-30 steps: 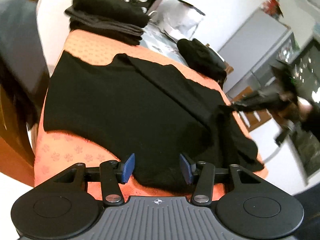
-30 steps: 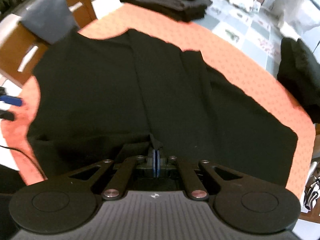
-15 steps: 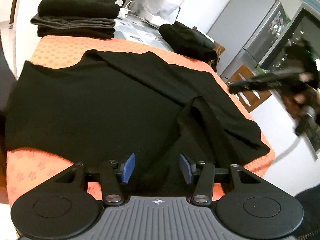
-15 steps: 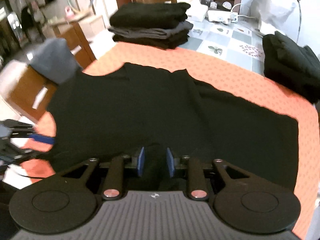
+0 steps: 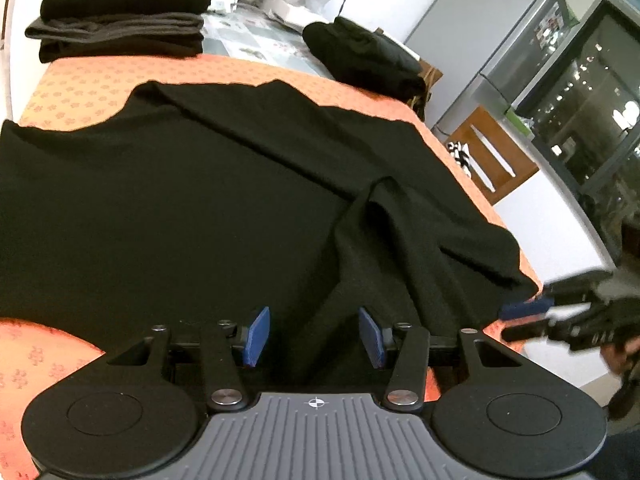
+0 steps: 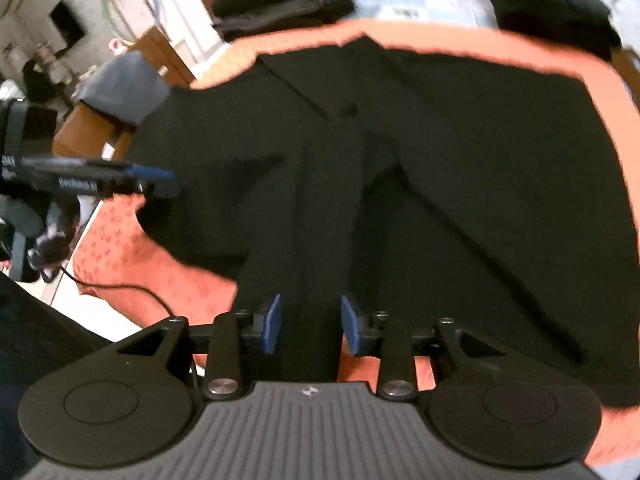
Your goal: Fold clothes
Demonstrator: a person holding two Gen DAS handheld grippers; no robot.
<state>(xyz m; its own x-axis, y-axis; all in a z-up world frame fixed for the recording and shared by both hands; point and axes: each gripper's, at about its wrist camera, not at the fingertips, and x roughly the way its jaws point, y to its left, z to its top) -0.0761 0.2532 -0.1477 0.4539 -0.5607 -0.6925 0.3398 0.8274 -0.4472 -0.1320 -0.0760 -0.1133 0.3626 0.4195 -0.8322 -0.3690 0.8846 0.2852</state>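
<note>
Left wrist view is showing the black, soft knit garment (image 5: 200,208) lying spread over the orange flower-patterned tablecloth (image 5: 88,80), one part doubled across its middle into a raised ridge. It is looking limp and light, likely to sag and drag when lifted, so a hem edge or corner beside that ridge seems the surest hold. The left gripper (image 5: 314,336) is hovering wide open over the garment's near edge, gripping nothing; the right gripper (image 6: 310,328) is open too, cloth running between its blue pads but unpinched. Beyond the garment, a stack of folded dark clothes (image 5: 120,12) is sitting.
</note>
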